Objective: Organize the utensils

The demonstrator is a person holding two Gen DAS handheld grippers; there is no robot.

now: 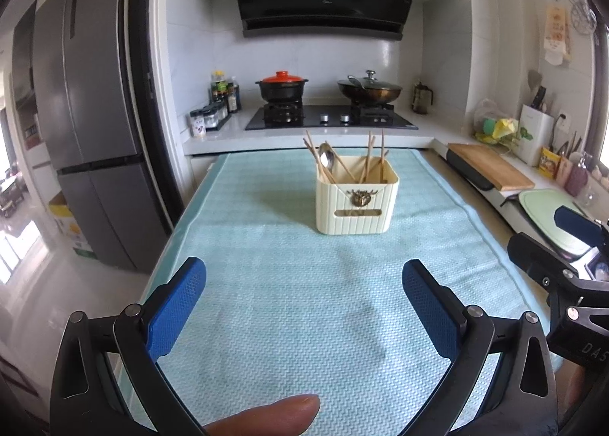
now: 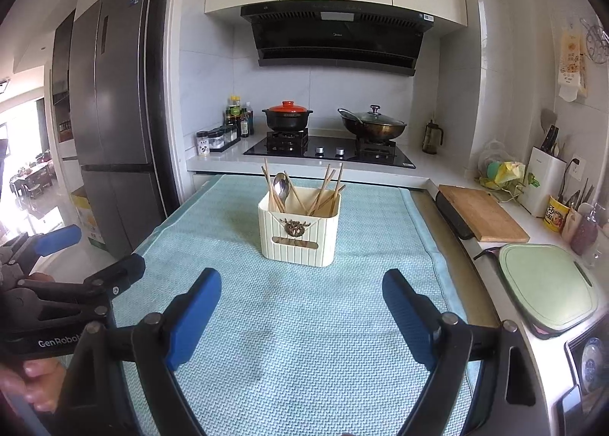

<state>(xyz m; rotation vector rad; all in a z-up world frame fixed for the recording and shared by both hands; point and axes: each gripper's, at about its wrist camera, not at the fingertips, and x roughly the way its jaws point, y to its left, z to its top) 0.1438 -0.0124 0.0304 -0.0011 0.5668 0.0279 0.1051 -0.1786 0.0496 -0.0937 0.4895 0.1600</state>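
Observation:
A cream ribbed utensil holder point(image 1: 357, 200) point(image 2: 299, 231) stands on a light blue mat point(image 1: 289, 314) point(image 2: 304, 341), towards its far end. In it stand a metal spoon point(image 1: 326, 159) point(image 2: 281, 186) and several wooden chopsticks point(image 1: 368, 160) point(image 2: 323, 185). My left gripper point(image 1: 303, 284) is open and empty, well short of the holder over the mat. My right gripper point(image 2: 302, 295) is open and empty, also short of the holder. Each gripper shows at the edge of the other's view.
Behind the mat is a counter with a gas hob point(image 1: 331, 117), a red-lidded pot point(image 1: 282, 86) and a lidded wok point(image 1: 369, 89). A wooden board point(image 2: 480, 213) and a green board point(image 2: 548, 285) lie on the right counter. A fridge point(image 1: 91, 139) stands left.

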